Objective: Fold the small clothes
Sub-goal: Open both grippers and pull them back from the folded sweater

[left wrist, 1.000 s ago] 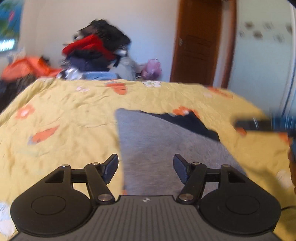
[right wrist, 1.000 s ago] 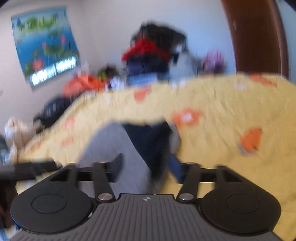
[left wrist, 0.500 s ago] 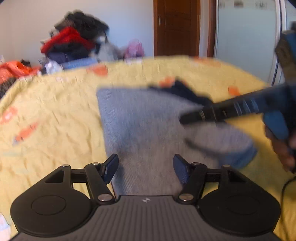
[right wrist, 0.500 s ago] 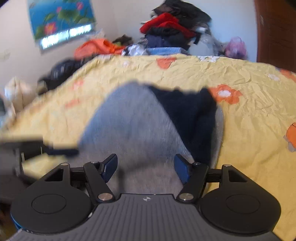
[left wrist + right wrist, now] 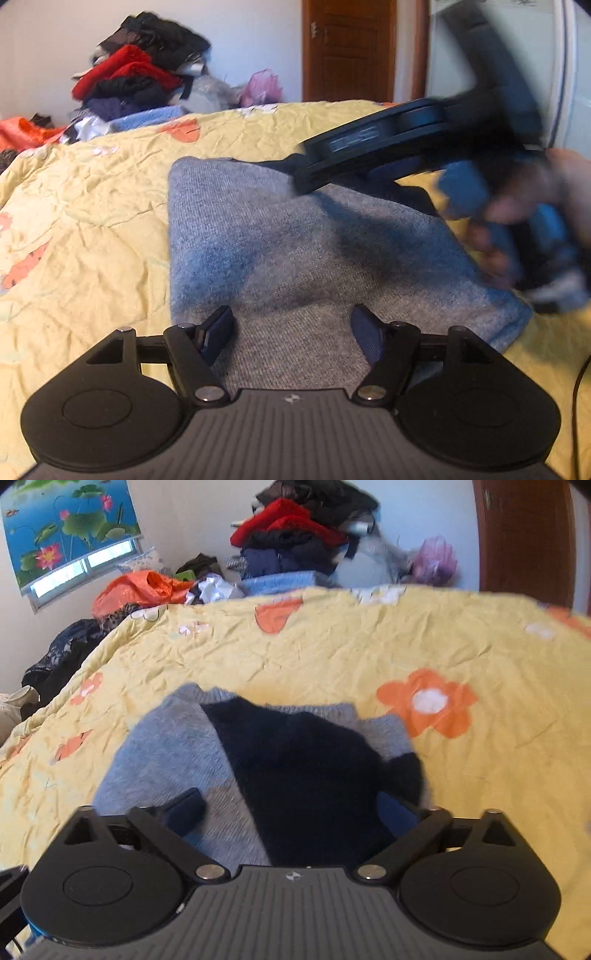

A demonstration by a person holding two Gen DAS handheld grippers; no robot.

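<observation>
One grey sweater (image 5: 295,258), one yellow quilt (image 5: 92,240), two tools, left (image 5: 291,328) and right (image 5: 291,812), one clothes pile (image 5: 303,528), one door (image 5: 349,50), one poster (image 5: 66,524).

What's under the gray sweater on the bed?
The gray sweater lies flat on the yellow flowered quilt, which shows all around it. A dark navy part lies on top. Anything between sweater and quilt is covered.

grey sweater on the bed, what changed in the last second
Both grippers closed in over the grey sweater; the right gripper swung across it, jaws opening, as are the left gripper jaws. Neither grips cloth. The sweater stays folded on the yellow quilt.
</observation>
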